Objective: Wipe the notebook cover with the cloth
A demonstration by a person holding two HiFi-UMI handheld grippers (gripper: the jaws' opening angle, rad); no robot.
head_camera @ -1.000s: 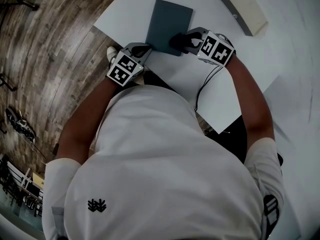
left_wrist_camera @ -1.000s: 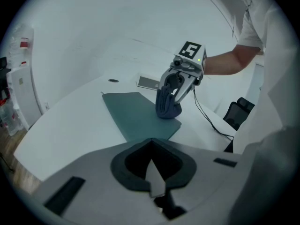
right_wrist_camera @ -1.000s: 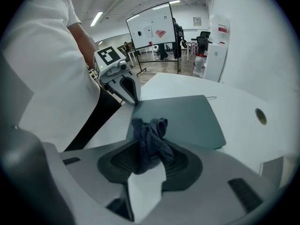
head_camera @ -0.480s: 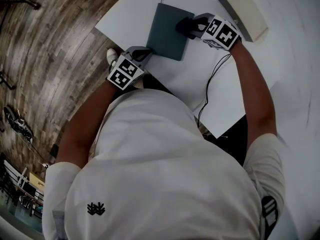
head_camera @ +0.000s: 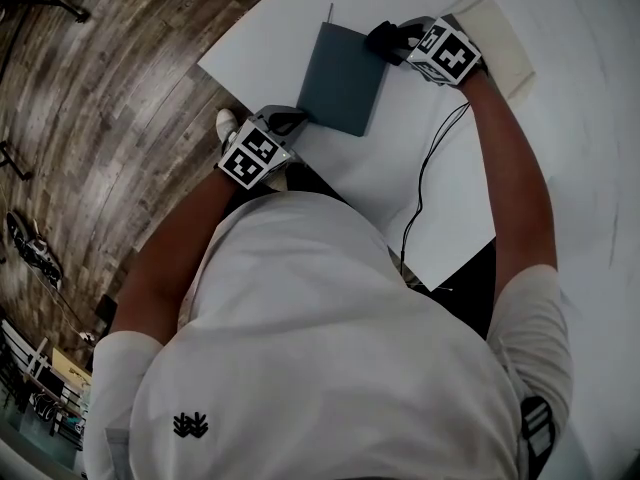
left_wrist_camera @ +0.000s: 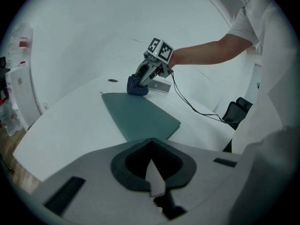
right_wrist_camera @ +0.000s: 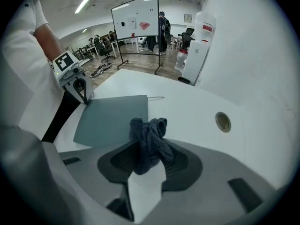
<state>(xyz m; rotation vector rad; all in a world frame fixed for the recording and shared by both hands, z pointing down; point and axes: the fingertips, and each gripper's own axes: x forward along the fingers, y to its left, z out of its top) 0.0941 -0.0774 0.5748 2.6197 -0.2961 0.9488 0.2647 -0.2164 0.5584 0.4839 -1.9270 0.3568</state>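
Note:
A dark teal notebook [head_camera: 342, 76] lies shut on the white table [head_camera: 440, 198]. My right gripper [head_camera: 402, 40] is shut on a bunched dark blue cloth [right_wrist_camera: 149, 136], which rests at the notebook's far right corner, partly on the table. In the left gripper view the cloth [left_wrist_camera: 137, 86] touches the notebook [left_wrist_camera: 140, 116] at its far end. My left gripper [head_camera: 292, 120] is shut, its tips at the notebook's near left corner. In the right gripper view that left gripper [right_wrist_camera: 85, 96] stands on the corner.
A pale flat book or box [head_camera: 505, 30] lies just beyond my right gripper. A black cable [head_camera: 420, 188] runs across the table from it. A round cable hole [right_wrist_camera: 223, 122] sits in the tabletop. The table's edge [head_camera: 215, 68] and wooden floor [head_camera: 100, 118] are left of the notebook.
My right gripper has slid with the cloth from the notebook's near right part up to its far right corner. The left gripper has stayed at the near corner.

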